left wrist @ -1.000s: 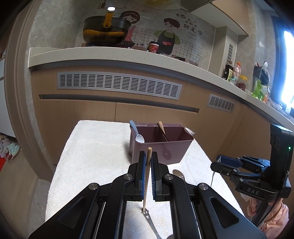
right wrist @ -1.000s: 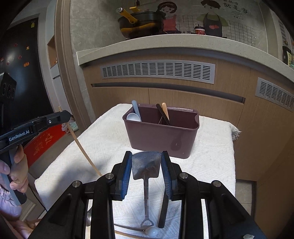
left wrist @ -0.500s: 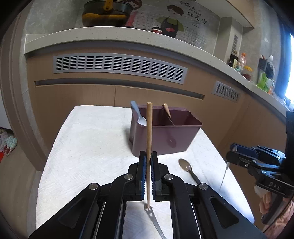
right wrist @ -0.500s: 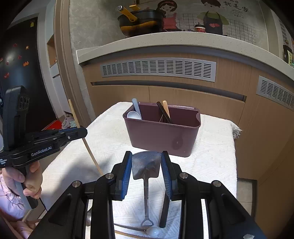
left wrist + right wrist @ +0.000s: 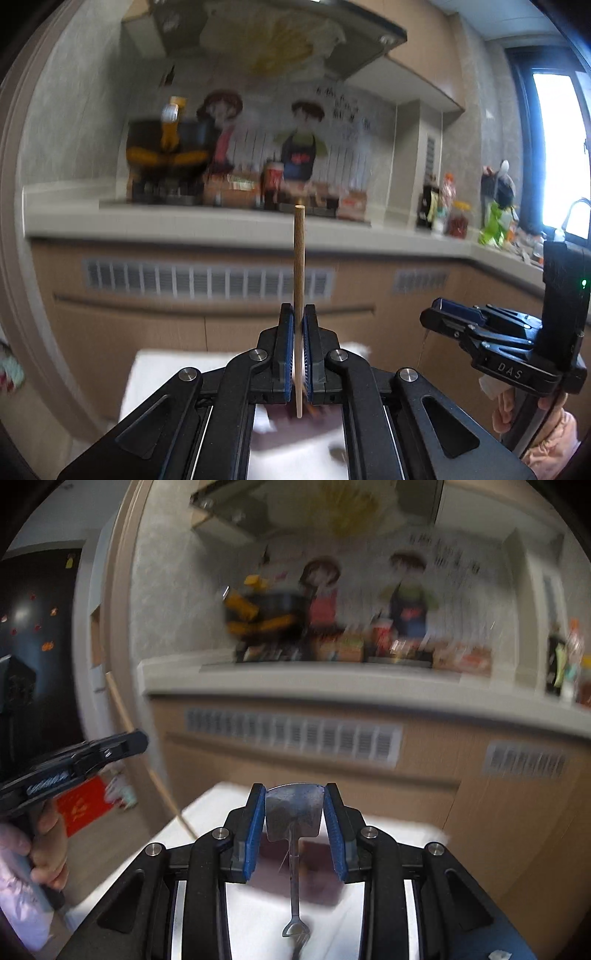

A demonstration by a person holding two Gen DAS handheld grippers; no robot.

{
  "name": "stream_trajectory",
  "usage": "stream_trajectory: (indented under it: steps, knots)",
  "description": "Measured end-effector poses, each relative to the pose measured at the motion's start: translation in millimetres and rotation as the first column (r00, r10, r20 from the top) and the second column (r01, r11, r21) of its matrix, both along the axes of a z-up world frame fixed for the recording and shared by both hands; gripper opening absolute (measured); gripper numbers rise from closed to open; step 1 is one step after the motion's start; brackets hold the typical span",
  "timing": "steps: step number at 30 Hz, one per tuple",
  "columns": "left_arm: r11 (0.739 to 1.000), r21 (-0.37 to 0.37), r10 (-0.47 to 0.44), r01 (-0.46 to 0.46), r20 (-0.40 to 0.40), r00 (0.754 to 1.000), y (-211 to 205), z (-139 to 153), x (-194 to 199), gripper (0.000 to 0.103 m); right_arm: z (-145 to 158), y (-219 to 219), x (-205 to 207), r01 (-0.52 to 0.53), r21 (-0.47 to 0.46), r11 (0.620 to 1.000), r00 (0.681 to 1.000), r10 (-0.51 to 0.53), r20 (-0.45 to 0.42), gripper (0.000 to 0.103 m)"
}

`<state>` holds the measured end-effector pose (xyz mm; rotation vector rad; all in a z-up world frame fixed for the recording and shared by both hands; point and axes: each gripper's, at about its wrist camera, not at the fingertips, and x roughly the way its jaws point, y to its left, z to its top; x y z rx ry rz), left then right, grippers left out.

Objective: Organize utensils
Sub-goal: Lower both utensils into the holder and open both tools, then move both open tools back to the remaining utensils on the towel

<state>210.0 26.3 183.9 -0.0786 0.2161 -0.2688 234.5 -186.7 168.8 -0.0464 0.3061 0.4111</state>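
My left gripper (image 5: 299, 321) is shut on a wooden-handled utensil (image 5: 299, 266), whose stick stands upright between the blue pads. In the right wrist view, the right gripper (image 5: 294, 797) is shut on the blade of a small metal spatula (image 5: 292, 812); its handle hangs down. Both are held high in the air. The maroon utensil bin (image 5: 317, 882) is a blur below the fingers, on the white-towelled table (image 5: 207, 805). Each gripper shows in the other's view: the right gripper (image 5: 430, 317) at the right, the left gripper (image 5: 138, 738) at the left with the slanted wooden handle (image 5: 155, 771).
Behind the table runs a wooden cabinet front with vent grilles (image 5: 207, 282) under a pale counter (image 5: 184, 221). A black and yellow pot (image 5: 166, 147) and bottles (image 5: 454, 214) stand on it. A bright window (image 5: 554, 147) is at the right. A hand (image 5: 48, 845) holds the left gripper.
Both grippers have risen with their utensils and tipped upward. The bin and table have slid to the bottom of both views, and the counter top now fills the middle.
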Motion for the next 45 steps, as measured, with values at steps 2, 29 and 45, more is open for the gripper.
stream_trajectory:
  steps: [2,29,45]
  knots:
    - [1.000,0.003,0.002,-0.002,0.010,1.000,-1.0,6.1,15.8,0.005,5.7,2.8,18.7,0.015,0.001,1.000,0.999,-0.015,0.028,0.029]
    - [0.999,-0.013,0.029,-0.038,-0.432,0.901,6.2,-154.9,94.4,0.050,-141.3,-14.8,87.1,0.066,0.022,0.998,0.942,-0.055,-0.331,0.103]
    - [0.987,0.138,0.018,0.084,-0.610,0.792,-16.1,-219.7,-34.4,0.067,-194.5,-8.7,-54.6,0.004,-0.218,0.976,0.912,-0.093,-0.399,0.103]
